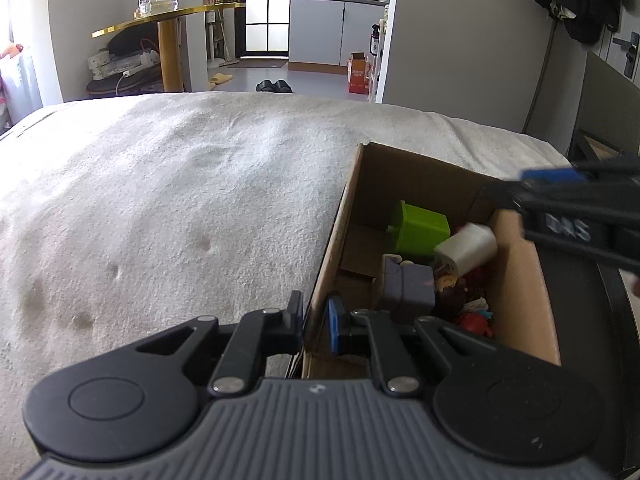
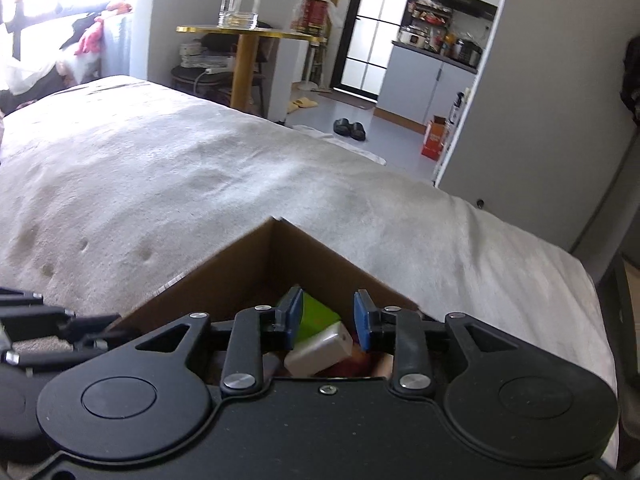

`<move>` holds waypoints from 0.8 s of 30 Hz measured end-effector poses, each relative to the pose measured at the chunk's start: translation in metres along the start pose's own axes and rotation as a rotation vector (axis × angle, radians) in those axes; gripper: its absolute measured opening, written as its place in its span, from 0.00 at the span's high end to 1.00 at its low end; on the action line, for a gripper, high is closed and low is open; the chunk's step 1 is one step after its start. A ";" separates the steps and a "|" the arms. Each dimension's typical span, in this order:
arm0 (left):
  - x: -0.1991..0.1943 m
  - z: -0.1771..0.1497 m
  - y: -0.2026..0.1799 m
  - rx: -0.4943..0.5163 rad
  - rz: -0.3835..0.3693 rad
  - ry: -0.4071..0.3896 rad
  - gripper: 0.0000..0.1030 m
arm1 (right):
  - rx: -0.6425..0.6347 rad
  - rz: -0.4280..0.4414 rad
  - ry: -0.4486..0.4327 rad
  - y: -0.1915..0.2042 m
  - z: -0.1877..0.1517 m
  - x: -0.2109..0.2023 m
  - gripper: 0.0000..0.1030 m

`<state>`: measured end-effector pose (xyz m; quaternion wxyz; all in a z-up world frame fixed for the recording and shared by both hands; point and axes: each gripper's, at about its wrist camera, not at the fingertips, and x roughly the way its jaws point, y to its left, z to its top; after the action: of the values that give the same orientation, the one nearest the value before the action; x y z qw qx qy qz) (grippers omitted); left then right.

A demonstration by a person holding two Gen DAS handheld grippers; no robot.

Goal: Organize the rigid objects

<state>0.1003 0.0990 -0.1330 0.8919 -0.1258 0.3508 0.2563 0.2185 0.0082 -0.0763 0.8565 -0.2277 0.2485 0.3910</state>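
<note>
Brown cardboard box. Inside: lime-green block, white block, dull purple-grey block, small red toy. Cream blanket, a few darker dimples. Both grippers black; blue pads on the fingers. Gold table; orange-red carton on grey floor.

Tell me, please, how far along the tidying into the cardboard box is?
Nearly done, apparently: the brown cardboard box holds a green plastic block, a white block and small figurines. The left gripper straddles its wall; the right gripper hovers open, empty. The cream blanket shows nothing left.
</note>
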 end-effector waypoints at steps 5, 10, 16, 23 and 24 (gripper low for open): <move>0.000 0.002 -0.003 0.012 0.012 0.012 0.89 | 0.063 -0.008 0.034 -0.015 -0.016 -0.013 0.62; 0.000 0.006 -0.004 0.022 0.018 0.034 0.89 | 0.142 -0.013 0.051 -0.031 -0.031 -0.024 0.58; -0.007 0.012 -0.010 0.056 0.021 0.048 0.87 | 0.242 -0.037 0.056 -0.056 -0.046 -0.041 0.43; -0.023 0.023 -0.018 0.088 -0.004 0.059 0.62 | 0.315 -0.054 0.048 -0.075 -0.061 -0.063 0.19; -0.027 0.024 -0.020 0.099 0.003 0.055 0.57 | 0.326 -0.054 0.047 -0.077 -0.063 -0.066 0.18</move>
<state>0.1081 0.0818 -0.0957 0.8866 -0.0877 0.3877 0.2364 0.2261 -0.1106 -0.0699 0.8863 -0.1015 0.3222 0.3168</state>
